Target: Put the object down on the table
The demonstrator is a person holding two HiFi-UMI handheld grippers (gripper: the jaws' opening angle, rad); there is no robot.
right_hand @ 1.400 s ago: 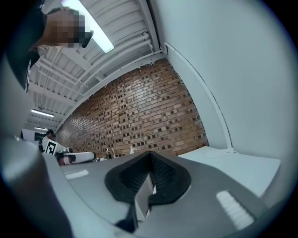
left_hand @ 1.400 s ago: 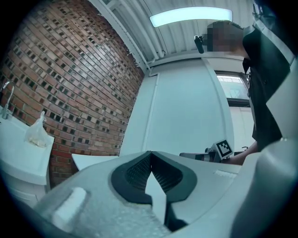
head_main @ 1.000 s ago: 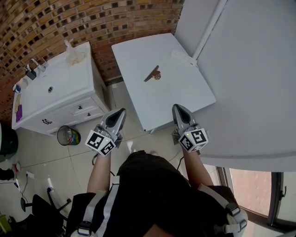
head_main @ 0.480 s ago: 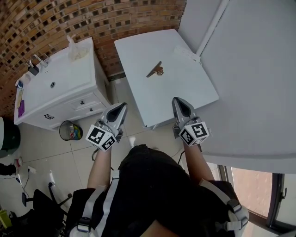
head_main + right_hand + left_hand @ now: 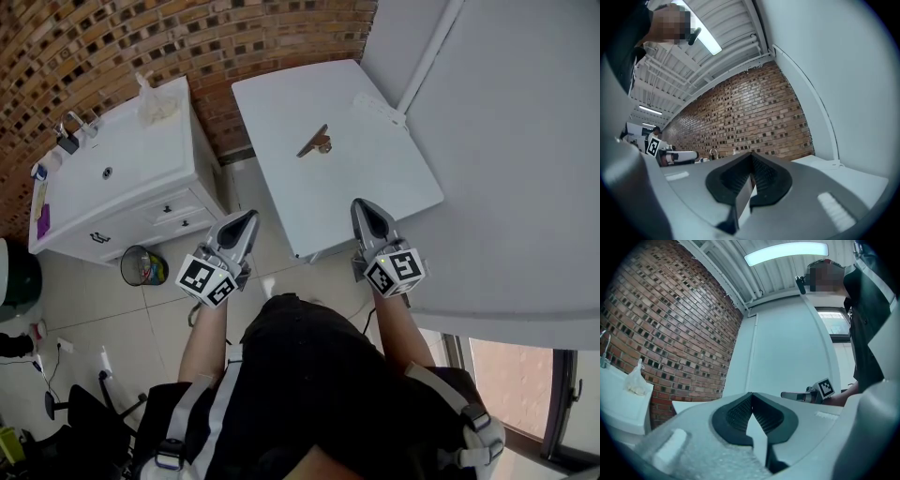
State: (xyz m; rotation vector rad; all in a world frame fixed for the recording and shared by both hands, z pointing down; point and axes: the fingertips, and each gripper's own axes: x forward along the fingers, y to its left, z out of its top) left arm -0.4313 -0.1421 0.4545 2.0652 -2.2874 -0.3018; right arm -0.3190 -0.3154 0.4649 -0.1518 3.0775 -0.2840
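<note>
The small brown object lies on the white desk, well apart from both tools. The left hand-held gripper and the right hand-held gripper hover by the desk's near edge, jaws pressed together and holding nothing. The object looks light and stiff — probably best pinched across its slim, stick-like part.

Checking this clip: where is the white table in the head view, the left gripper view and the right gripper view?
Head view: the white table lies at upper centre.
Left gripper view: a pale sliver of it, low on the left.
Right gripper view: its top runs along the lower right.
Shared landmark: the brick wall, behind the table in all three.
</note>
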